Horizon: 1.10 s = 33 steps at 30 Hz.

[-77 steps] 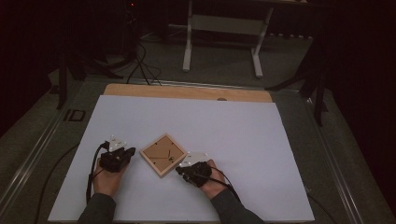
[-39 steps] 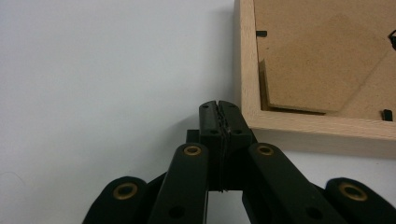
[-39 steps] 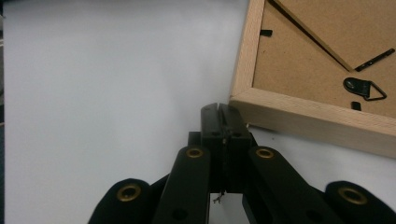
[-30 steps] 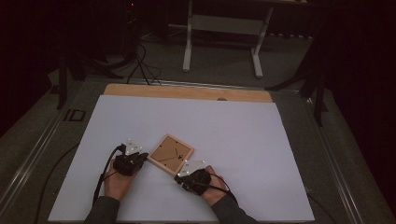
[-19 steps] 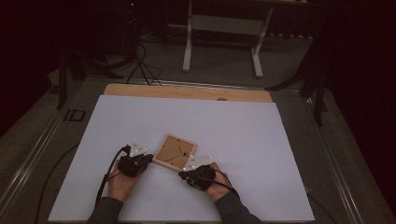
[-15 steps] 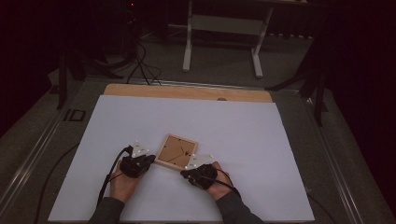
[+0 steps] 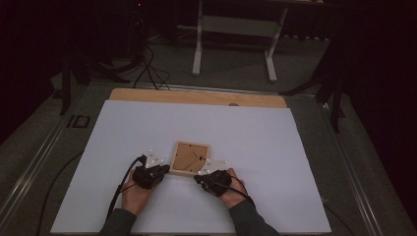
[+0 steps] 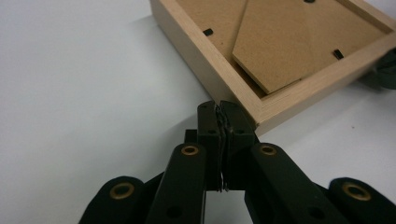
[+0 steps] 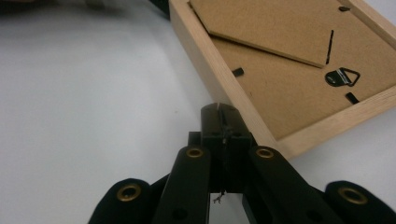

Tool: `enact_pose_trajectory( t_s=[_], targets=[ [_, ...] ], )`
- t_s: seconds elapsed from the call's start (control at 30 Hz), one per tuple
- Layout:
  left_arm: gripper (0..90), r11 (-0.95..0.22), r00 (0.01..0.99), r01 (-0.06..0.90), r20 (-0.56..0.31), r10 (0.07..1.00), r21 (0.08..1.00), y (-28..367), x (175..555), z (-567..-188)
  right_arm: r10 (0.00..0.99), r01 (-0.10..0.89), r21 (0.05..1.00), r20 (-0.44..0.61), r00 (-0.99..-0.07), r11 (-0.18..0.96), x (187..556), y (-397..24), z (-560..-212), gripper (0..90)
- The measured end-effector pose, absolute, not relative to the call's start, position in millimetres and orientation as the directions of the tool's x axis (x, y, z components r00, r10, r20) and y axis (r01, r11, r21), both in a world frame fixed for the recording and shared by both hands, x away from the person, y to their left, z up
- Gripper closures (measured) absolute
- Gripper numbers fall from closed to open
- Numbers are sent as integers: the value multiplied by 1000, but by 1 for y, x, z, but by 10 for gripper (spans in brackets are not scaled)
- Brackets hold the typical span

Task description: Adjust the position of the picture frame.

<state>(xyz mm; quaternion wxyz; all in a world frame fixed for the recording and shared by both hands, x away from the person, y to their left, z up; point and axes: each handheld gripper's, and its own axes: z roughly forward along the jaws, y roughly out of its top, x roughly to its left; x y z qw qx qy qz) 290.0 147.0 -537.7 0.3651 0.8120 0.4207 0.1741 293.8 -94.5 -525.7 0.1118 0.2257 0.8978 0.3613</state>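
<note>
A small wooden picture frame point(image 7: 191, 158) lies face down on the white counter point(image 7: 275, 147), a little left of centre in the lower half of the high view, its brown backing board up. The left claw point(image 7: 164, 169) sits at the frame's lower left corner and the right claw point(image 7: 199, 178) at its lower right edge, each held by a hand coming in from the bottom of the picture.

In the left gripper view the left claw point(image 8: 219, 109) is pressed together with nothing between its jaws, its tips right at the pale wooden corner of the picture frame point(image 8: 219, 70); whether they touch the wood I cannot tell. The fold-out stand of the backing point(image 8: 289, 42) lies flat in the upper right of that view.

In the right gripper view the right claw point(image 9: 219, 109) is likewise pressed together and empty, its tips against the side rail of the picture frame point(image 9: 224, 79). A black hanging ring point(image 9: 342, 77) sits on the backing at the right.

A bare wooden strip point(image 7: 196, 96) edges the counter's far side. Beyond it, at the top of the high view, stand a white stand's legs point(image 7: 199, 44) and black cables point(image 7: 147, 69) on the floor. Nothing lies between the claws and the frame.
</note>
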Motion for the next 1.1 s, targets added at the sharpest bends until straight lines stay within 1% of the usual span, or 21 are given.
enact_pose_trajectory(
  t_s=[0.57,0.77,1.1],
  targets=[
    [863,-386,599,550,-28,800,741,142,291,-538,502,327,705,-48,-864,629,301,-90,-529,899],
    [861,-392,605,544,-23,796,742,140,291,-538,517,338,719,-36,-855,607,304,-88,-529,899],
    [855,-364,591,547,-39,806,754,139,294,-536,510,313,720,-65,-858,619,306,-74,-530,899]
  ],
)
